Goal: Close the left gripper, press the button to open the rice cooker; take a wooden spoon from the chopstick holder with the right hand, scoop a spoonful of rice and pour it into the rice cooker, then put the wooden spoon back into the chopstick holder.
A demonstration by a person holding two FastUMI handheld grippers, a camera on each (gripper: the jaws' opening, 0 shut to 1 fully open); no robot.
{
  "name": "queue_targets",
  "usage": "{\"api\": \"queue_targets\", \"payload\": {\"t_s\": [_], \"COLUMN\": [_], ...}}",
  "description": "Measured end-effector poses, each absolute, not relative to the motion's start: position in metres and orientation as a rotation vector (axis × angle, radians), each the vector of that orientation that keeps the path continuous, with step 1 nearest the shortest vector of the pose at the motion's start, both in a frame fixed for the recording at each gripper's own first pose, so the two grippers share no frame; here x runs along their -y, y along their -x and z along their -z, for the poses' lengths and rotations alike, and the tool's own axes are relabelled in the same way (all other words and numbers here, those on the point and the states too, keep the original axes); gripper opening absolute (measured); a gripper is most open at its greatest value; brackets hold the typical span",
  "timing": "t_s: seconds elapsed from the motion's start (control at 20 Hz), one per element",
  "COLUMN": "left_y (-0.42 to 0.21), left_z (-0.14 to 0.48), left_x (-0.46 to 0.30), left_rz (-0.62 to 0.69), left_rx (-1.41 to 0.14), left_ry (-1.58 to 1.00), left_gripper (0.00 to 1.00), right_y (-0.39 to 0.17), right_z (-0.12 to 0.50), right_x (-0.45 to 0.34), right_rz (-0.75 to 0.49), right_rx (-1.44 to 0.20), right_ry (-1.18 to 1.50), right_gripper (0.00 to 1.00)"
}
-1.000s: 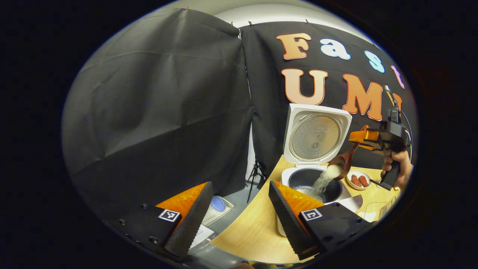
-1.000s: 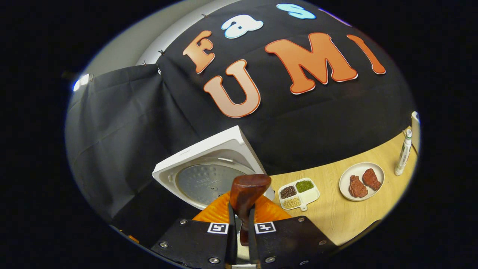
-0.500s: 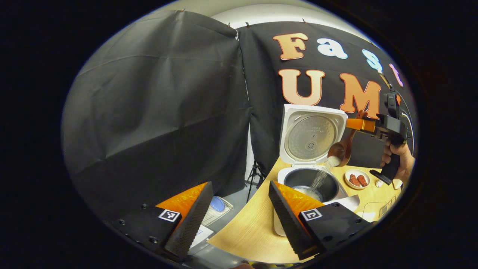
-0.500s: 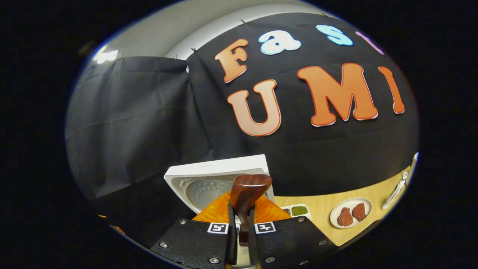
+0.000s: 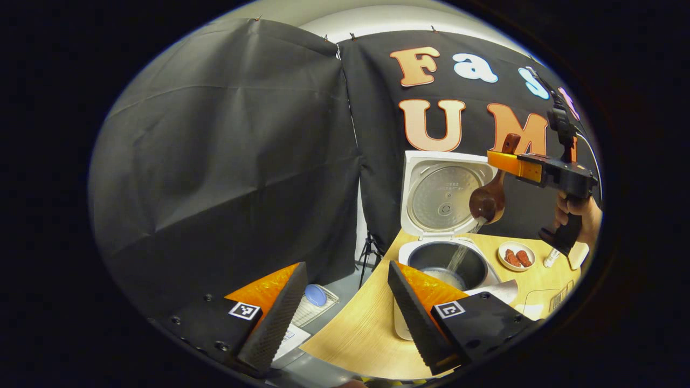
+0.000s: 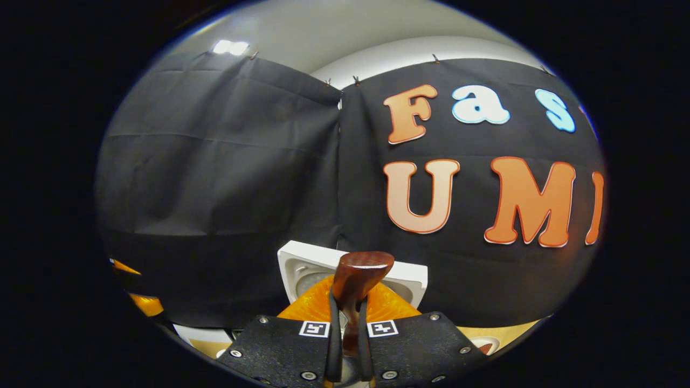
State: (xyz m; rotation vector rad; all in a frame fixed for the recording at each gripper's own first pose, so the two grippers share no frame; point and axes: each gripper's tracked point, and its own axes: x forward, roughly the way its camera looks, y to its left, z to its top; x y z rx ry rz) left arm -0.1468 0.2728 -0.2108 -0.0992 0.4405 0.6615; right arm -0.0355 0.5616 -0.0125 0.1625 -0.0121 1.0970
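In the left gripper view the white rice cooker [image 5: 450, 253] stands with its lid [image 5: 446, 194] raised and some rice in its dark pot. Above the pot hangs the wooden spoon [image 5: 488, 200], bowl tipped down, a thin stream of rice falling from it. My right gripper [image 5: 517, 164] is shut on the spoon's handle, held by a hand [image 5: 579, 213]. In the right gripper view the handle's end [image 6: 357, 275] sticks up between the fingers of the right gripper [image 6: 349, 345], with the lid's top edge [image 6: 350, 267] behind. My left gripper [image 5: 345, 302] stands open, nothing between its fingers, over the table's near left edge.
The wooden table [image 5: 366, 334] curves away left; beyond its edge, on the floor, lie a tray with a blue lid [image 5: 314, 296] and a tripod [image 5: 369, 250]. Right of the cooker sit a plate of red meat [image 5: 516, 256] and a small bottle [image 5: 550, 258].
My right gripper has risen and levelled, lifting the spoon higher above the pot. The rice stream has thinned and the spoon is nearly drained. My left gripper has stayed put.
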Motion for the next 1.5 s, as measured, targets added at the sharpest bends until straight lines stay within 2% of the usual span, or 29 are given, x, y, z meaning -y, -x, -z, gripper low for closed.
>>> {"api": "queue_targets", "payload": {"t_s": [0.15,0.3,0.5,0.75,1.15,1.2,1.25,1.3,1.35,1.45,1.5], "left_y": [0.147,0.147,0.147,0.135,0.092,0.087,0.083,0.079,0.075,0.067,0.064], "left_z": [0.21,0.203,0.205,0.204,0.192,0.188,0.186,0.182,0.181,0.178,0.178], "left_x": [-0.269,-0.265,-0.257,-0.228,-0.166,-0.158,-0.151,-0.145,-0.138,-0.126,-0.12], "left_rz": [-0.658,-0.657,-0.659,-0.625,-0.507,-0.494,-0.481,-0.471,-0.459,-0.437,-0.428], "left_rx": [-0.44,-0.435,-0.439,-0.452,-0.443,-0.439,-0.435,-0.43,-0.428,-0.428,-0.428], "left_ry": [0.092,0.081,0.083,0.094,0.063,0.06,0.056,0.05,0.045,0.034,0.028], "left_gripper": [0.99,1.0,0.99,0.99,0.99,0.99,0.99,0.99,0.99,0.99,0.99], "right_y": [0.05,0.055,0.042,0.017,-0.021,-0.024,-0.025,-0.028,-0.032,-0.038,-0.038], "right_z": [0.008,0.011,0.016,0.04,0.095,0.103,0.112,0.122,0.132,0.156,0.171], "right_x": [-0.562,-0.556,-0.53,-0.461,-0.318,-0.301,-0.281,-0.265,-0.248,-0.215,-0.199], "right_rz": [-1.134,-1.146,-1.133,-1.064,-0.842,-0.813,-0.781,-0.752,-0.721,-0.645,-0.609], "right_rx": [0.088,0.091,-0.027,-0.165,-0.232,-0.24,-0.251,-0.265,-0.28,-0.321,-0.345], "right_ry": [-0.093,-0.096,-0.233,-0.384,-0.377,-0.374,-0.373,-0.375,-0.379,-0.394,-0.398], "right_gripper": [0.11,0.11,0.11,0.11,0.11,0.07,0.11,0.11,0.07,0.07,0.12]}}
